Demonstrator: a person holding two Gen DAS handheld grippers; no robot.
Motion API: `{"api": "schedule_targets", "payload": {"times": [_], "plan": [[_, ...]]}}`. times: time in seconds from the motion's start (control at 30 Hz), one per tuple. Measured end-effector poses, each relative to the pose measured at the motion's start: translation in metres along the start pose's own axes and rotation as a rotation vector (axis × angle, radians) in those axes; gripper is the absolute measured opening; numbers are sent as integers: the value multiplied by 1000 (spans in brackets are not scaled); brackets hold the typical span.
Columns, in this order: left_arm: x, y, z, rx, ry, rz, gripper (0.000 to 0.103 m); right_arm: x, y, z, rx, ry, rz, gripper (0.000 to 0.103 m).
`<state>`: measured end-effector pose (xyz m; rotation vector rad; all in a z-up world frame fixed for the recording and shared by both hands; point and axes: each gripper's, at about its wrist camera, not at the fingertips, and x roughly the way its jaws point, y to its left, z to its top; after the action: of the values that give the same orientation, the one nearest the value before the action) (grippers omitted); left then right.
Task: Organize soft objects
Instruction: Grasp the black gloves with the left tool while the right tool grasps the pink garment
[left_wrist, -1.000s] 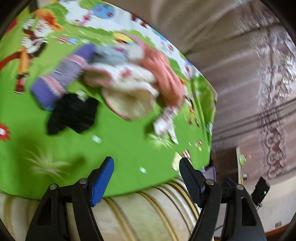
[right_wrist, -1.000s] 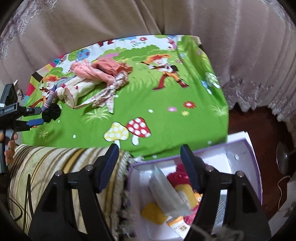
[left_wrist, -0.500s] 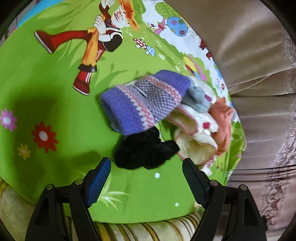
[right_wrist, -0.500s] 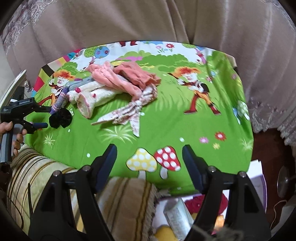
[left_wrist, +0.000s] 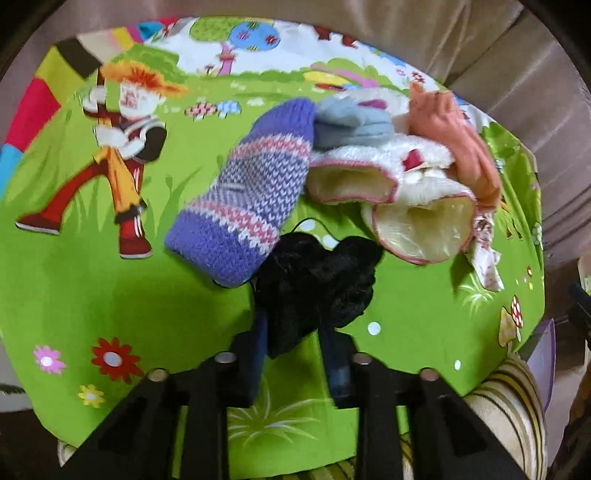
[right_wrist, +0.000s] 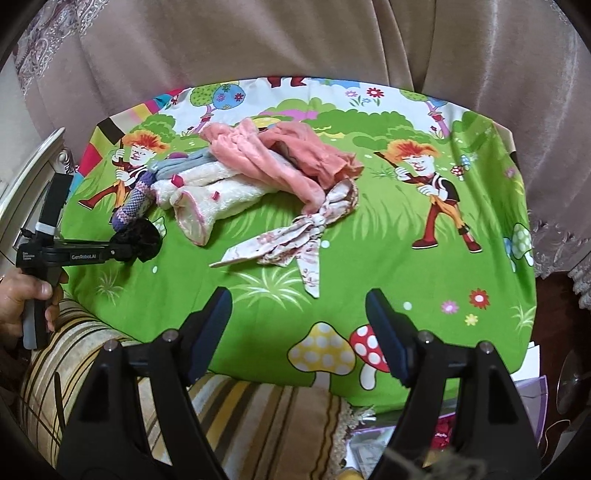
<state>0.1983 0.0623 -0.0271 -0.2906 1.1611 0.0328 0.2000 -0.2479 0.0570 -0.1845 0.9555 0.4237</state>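
- Left claw (left_wrist: 291, 332) has just snapped shut on the black fluffy piece (left_wrist: 317, 284) near the green play mat's (left_wrist: 92, 288) front edge.
- Right claw (right_wrist: 299, 328) hovers wide, empty — first soft item secured, ready to lift.

left wrist view looks steeply down, close on the black fluffy piece (left_wrist: 317, 280) — right wrist view, farther back, shares it.

Two grippers (right_wrist: 297, 328) (right_wrist: 135, 245); one black scrunchie (left_wrist: 317, 284)

"GenRobot.AI" stands on the left hand-held gripper (right_wrist: 127, 251).
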Motion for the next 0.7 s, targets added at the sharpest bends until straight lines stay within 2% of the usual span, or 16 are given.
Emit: {"api": "schedule_targets", "payload": {"times": [0.03,0.1,0.17,0.2,0.3,0.33,0.37,0.4,0.43,0.47,0.57,0.7], "plan": [[-7,1,-2,-2,-16,-29,16,1,1,0,1,2,3,78],[-25,3,-3,-18,-51,-146,12,4,1,-1,3,7,6,78],[-39,8,-4,-52,-81,-197,11,5,0,-1,5,10,6,78],[-49,11,-3,-59,-106,-216,11,6,-1,-1,7,11,6,78],[-61,12,0,-61,-141,-172,11,9,0,1,4,13,7,78],[-60,15,1,-66,-135,-170,14,9,0,1,3,12,9,78],[-57,15,2,-66,-117,-142,25,9,1,2,2,11,12,78],[-55,13,2,-58,-109,-106,48,10,1,2,2,10,13,78],[-51,11,3,-46,-100,-75,60,10,2,3,1,10,14,78],[-47,7,2,-36,-88,-75,75,11,3,4,-1,10,16,78],[-28,-6,3,17,-39,-58,77,12,7,6,-10,8,19,78],[6,-15,10,23,26,-12,77,17,12,14,-22,0,19,78]]}}
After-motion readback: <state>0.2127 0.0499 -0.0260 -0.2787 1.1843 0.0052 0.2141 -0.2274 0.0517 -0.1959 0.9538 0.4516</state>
